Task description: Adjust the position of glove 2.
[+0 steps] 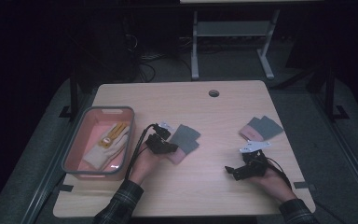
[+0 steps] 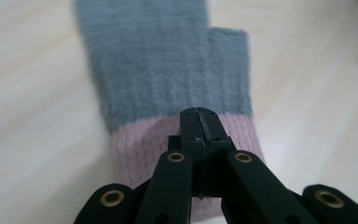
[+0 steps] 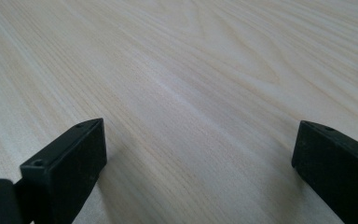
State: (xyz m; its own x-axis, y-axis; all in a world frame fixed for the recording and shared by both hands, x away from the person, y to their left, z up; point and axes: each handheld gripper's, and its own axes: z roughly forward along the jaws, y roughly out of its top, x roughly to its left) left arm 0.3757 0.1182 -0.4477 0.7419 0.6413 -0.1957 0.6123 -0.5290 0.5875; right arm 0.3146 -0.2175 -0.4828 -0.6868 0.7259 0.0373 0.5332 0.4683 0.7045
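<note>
The left claw (image 2: 199,122), clenched on the glove's (image 2: 168,70) pink cuff right of the bin (image 1: 74,140), needed a steady lift; the right claw (image 3: 198,158) sat released.

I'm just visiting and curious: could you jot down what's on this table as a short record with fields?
Surface: wooden table
Left gripper: jaws shut on the pink cuff of a grey-and-pink glove
Right gripper: jaws open, over bare wood
Second grey-and-pink glove: lies beyond the right gripper
Bin: pink with grey rim, at the left, holds a white-and-yellow glove
</note>
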